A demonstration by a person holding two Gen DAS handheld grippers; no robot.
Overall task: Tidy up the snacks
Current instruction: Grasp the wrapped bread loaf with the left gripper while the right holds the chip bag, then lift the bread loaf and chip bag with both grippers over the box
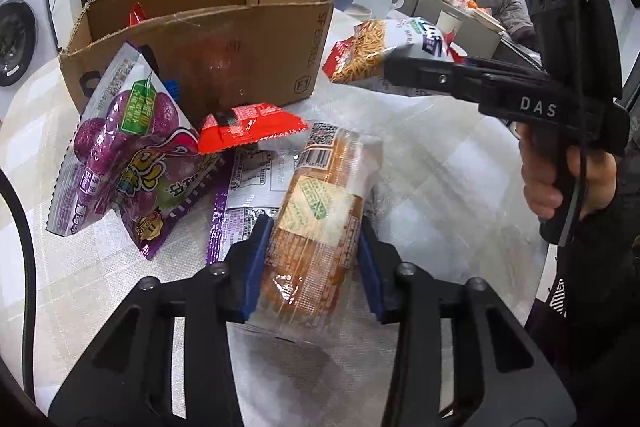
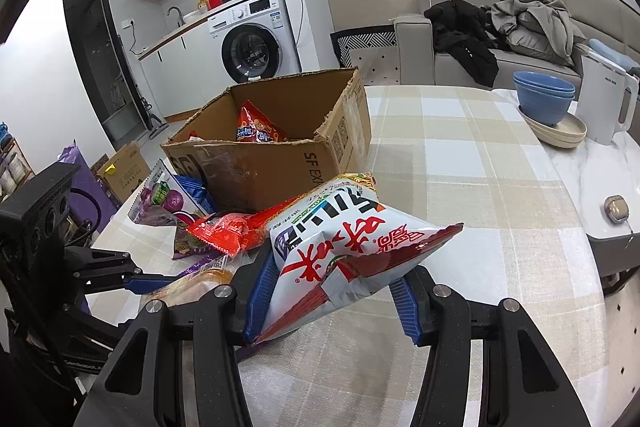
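My right gripper (image 2: 330,297) pinches the stick-snack bag (image 2: 344,243) just short of the cardboard box (image 2: 280,163); left gripper (image 1: 310,263) clamps the biscuit sleeve (image 1: 320,211) beside it, 2 slippery wrappers that may slide free

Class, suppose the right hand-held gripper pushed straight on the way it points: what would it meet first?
Probably the cardboard box: its near wall lies beyond the noodle-snack bag held in the right hand-held gripper, though depth is uncertain.
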